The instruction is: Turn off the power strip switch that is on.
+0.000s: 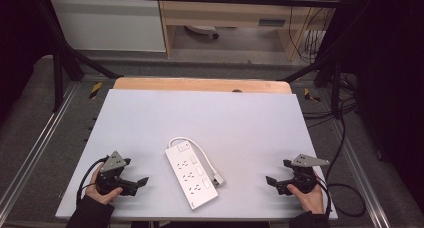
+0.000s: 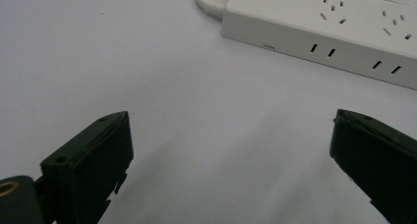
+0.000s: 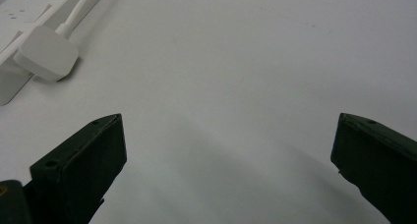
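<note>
A white power strip (image 1: 192, 176) lies slanted on the white board near the front middle, its white cable (image 1: 201, 154) looping along its right side to a white plug (image 1: 217, 179). My left gripper (image 1: 141, 182) rests at the front left, pointing right toward the strip, jaws wide open and empty. In the left gripper view the strip (image 2: 339, 27) lies ahead at the upper right. My right gripper (image 1: 270, 180) rests at the front right, pointing left, jaws also open and empty. In the right gripper view the plug (image 3: 46, 53) sits at the upper left beside the strip's end.
The white board (image 1: 150, 118) covers a wooden table (image 1: 200, 84) inside a black frame. Black cables (image 1: 345, 188) trail on the floor to the right. A cabinet and shelving stand beyond the table's far edge.
</note>
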A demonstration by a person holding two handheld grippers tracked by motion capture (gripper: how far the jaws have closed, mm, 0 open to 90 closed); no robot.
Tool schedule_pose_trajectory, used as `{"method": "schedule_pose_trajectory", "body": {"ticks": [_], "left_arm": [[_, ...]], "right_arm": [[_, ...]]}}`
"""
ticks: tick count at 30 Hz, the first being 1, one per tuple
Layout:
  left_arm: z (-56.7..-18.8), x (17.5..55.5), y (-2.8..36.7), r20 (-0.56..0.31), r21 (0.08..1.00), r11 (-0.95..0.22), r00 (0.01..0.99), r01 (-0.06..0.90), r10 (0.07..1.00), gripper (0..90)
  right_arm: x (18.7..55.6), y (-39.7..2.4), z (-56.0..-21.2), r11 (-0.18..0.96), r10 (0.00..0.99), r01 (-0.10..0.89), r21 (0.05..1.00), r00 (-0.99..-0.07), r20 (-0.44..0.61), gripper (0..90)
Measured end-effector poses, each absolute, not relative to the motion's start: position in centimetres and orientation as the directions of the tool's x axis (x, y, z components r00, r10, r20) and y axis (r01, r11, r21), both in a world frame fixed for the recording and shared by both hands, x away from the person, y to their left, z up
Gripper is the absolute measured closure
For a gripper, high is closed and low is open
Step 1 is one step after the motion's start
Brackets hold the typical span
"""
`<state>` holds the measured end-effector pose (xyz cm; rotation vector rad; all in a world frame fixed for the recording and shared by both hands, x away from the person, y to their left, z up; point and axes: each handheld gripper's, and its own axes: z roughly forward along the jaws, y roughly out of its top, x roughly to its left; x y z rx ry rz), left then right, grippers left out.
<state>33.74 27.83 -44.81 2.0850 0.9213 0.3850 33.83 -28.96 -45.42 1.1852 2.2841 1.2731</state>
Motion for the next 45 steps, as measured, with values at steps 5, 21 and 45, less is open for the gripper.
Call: {"method": "schedule_pose_trajectory", "body": {"ticks": [5,21,45], "left_arm": [[-44.8,33.7,27.8,-0.041,0.778,-0.408,0.686,0.478,0.726,2.5],[-44.6,33.7,27.5,-0.033,0.771,-0.413,0.679,0.485,0.733,3.2],[-43.8,33.9,26.5,-0.024,0.774,-0.420,0.685,0.473,0.728,3.3]], "right_arm": [[33.8,-29.0,-45.4,0.278,0.763,0.526,0.804,-0.629,0.148,1.0],[33.8,-28.8,-45.5,0.289,0.763,0.533,0.795,-0.630,0.146,1.1],[33.9,-28.6,-45.6,0.306,0.762,0.528,0.792,-0.634,0.129,1.1]]}}
